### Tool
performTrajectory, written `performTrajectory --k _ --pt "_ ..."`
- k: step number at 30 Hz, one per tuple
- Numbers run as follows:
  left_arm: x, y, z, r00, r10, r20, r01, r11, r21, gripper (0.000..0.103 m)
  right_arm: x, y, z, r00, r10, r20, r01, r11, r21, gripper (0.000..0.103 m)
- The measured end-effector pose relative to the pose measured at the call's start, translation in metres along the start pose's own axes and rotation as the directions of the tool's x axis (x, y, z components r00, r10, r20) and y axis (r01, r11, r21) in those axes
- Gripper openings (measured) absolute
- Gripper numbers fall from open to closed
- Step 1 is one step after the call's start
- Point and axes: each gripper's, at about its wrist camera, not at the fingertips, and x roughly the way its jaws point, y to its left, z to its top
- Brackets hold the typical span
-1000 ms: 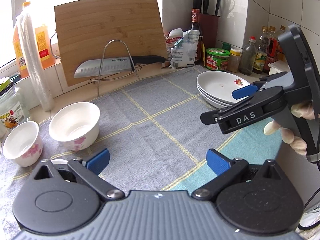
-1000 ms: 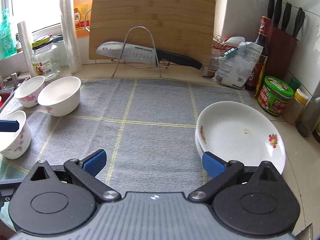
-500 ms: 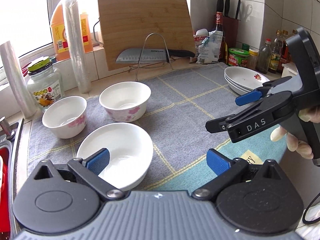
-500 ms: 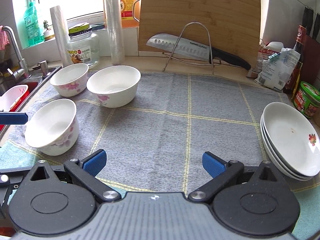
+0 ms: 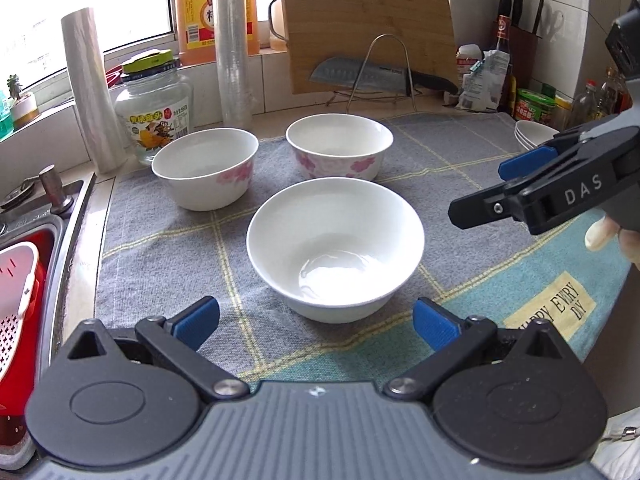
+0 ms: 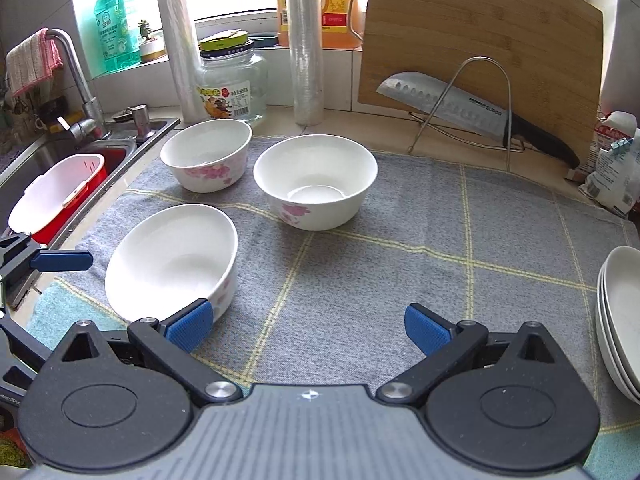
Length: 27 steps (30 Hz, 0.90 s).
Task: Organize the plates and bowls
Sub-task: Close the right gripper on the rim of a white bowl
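Currently, both claws hover spread wide and empty over the grey checked cloth mat [image 6: 400, 220]. The left gripper [image 5: 316, 318] faces the nearest white ceramic bowl [image 5: 335, 246] at 12 o'clock; two pink-flowered white bowls [image 5: 339, 145] stand beyond. The right gripper [image 6: 307, 326] has the stacked white plates [image 6: 620, 320] at 3 o'clock.

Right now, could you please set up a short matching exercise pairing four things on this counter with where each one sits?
Things:
1. knife
2. stack of plates
3. red basket
4. glass jar

Places:
A. in the sink
B. right edge of the grey cloth
C. on the wire stand before the cutting board
D. behind the bowls, between two plastic rolls

Pairs: 1-C, 2-B, 3-A, 4-D
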Motion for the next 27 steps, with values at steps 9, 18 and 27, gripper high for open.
performTrajectory --k 9,18,27 --pt "0.016 0.003 0.001 1.0 -0.007 -0.001 0.007 1.0 0.028 0.102 0.019 0.032 0.02 0.991 0.134 -0.014 -0.134 0.988 -0.07 0.103" --pt "0.022 0.0 0.004 0.999 -0.035 0.032 0.032 0.997 0.072 0.1 0.044 0.05 0.031 0.97 0.232 -0.07 -0.238 0.966 -0.105 0.091" --pt "0.023 0.001 0.005 0.995 -0.094 0.043 0.089 0.99 0.111 0.093 0.054 0.042 0.036 0.953 0.293 -0.08 -0.296 0.955 -0.031 0.083"
